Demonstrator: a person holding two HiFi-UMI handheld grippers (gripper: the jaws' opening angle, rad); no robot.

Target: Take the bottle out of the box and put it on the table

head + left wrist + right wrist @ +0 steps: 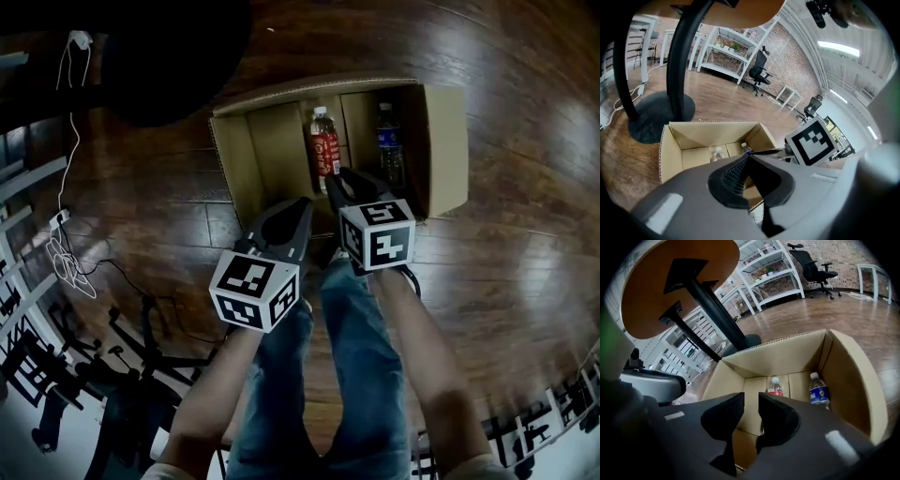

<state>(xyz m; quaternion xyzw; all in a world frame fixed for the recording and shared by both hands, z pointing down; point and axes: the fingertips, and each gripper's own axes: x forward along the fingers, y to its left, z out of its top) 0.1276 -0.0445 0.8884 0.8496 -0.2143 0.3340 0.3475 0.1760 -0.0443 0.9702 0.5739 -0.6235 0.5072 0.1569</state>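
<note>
The red-label bottle (pixel 775 388) stands upright in the box (pixel 797 352), just ahead of the right gripper (pixel 751 399), whose fingers (pixel 777 420) sit slightly apart and empty. The blue-label bottle (pixel 818 392) stands further right. The left gripper (pixel 746 158), closed on nothing, is farther away.

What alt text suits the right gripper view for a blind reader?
The right gripper's two dark jaws, slightly apart and empty, point into an open brown cardboard box holding a red-labelled clear plastic bottle and a blue-labelled clear plastic bottle; a round wooden table stands behind.
</note>
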